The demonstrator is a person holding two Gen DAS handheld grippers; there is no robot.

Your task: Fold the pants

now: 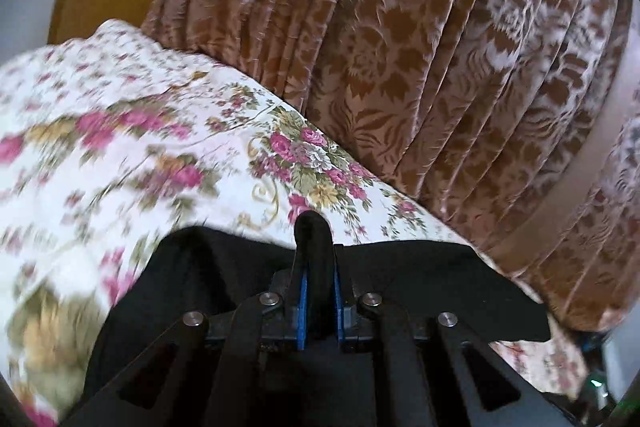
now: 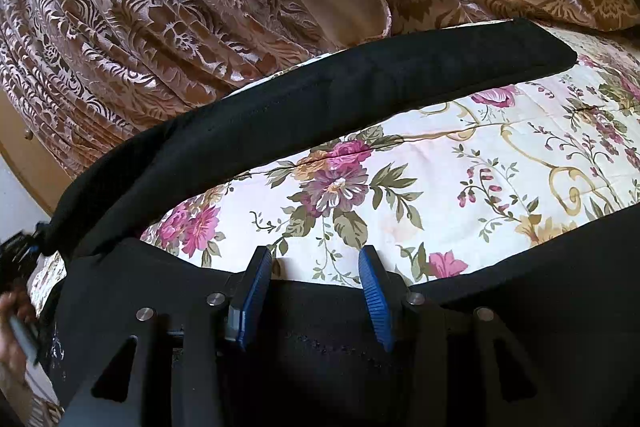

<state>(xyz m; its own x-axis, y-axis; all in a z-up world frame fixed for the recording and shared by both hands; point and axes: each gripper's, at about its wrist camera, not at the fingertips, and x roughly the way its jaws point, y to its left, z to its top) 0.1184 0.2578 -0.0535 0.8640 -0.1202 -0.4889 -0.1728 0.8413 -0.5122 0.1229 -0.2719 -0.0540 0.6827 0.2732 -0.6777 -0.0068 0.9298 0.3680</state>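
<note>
Left wrist view: left tongs (image 1: 316, 267) clenched on a fold of the black fabric pants (image 1: 420, 291), cloth pinched between the blue pads and bulging out past the tips. Pants drape near the camera over the white floral bedspread (image 1: 180, 155); brown patterned curtain (image 1: 420, 47) hangs at the far side. Frame is blurry, so the hand looks mid-carry.

Right wrist view: right tongs (image 2: 316, 291) released, pads apart, hovering over the near part of the pants (image 2: 320, 355); nothing visibly gripped. One leg runs as a long black band across the far side of the bed, from far right to near left, where a hand (image 2: 12, 331) shows at the edge.

Step, as I judge it: bringing the gripped end over. Keep the pinch firm, lift clear of the bedspread, align edges before letting go; right tongs should pin the near part.
</note>
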